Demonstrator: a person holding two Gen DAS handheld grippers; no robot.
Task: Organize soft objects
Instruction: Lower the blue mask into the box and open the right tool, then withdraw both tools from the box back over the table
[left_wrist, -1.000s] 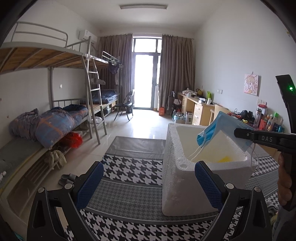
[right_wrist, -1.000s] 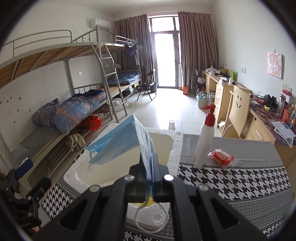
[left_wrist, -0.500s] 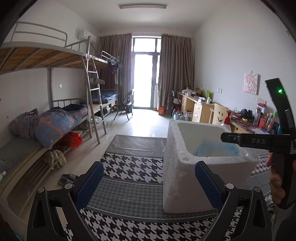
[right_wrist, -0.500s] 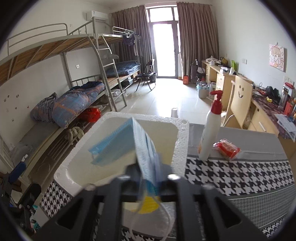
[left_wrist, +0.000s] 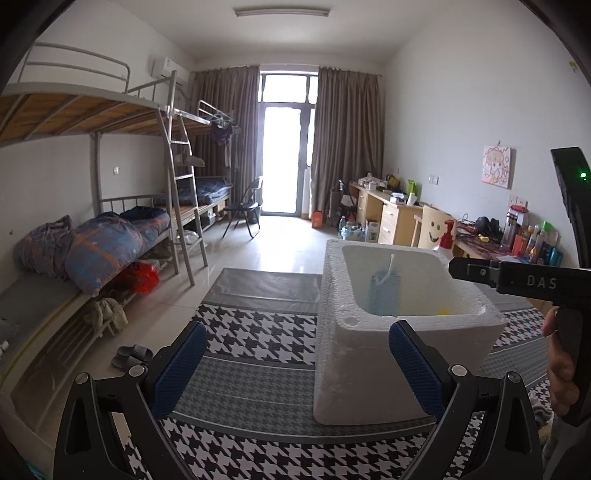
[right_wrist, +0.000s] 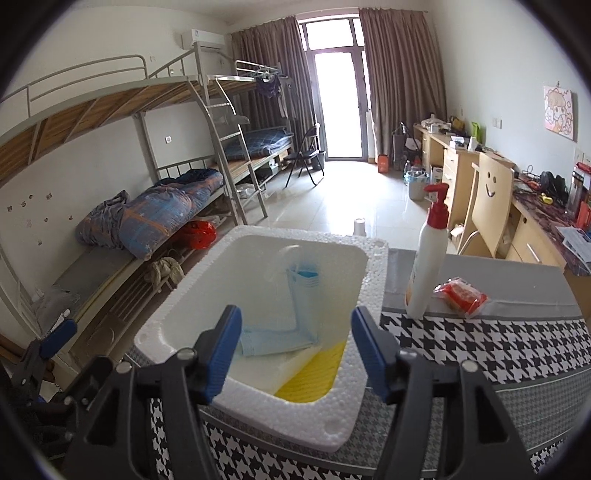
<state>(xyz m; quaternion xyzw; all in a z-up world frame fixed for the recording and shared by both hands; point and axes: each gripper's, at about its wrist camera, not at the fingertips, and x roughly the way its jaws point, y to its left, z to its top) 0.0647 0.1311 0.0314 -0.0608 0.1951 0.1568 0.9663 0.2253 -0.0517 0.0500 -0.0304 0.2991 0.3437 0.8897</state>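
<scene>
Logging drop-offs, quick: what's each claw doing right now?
Left claw: open, holding nothing.
Right claw: opening, nothing between its jaws; face mask lies in the foam box.

Pump bottle (right_wrist: 424, 266), white with red top, upright on houndstooth cloth (right_wrist: 480, 343). Red packet (right_wrist: 460, 295) just beside it. Bunk bed (right_wrist: 155, 155) along left wall, bedding bundle (right_wrist: 147, 218) on lower bunk. Folding chair (right_wrist: 306, 155) near balcony door.

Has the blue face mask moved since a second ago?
Yes. The face mask has dropped from the right tool, whose jaws are opening, into the foam box.
</scene>
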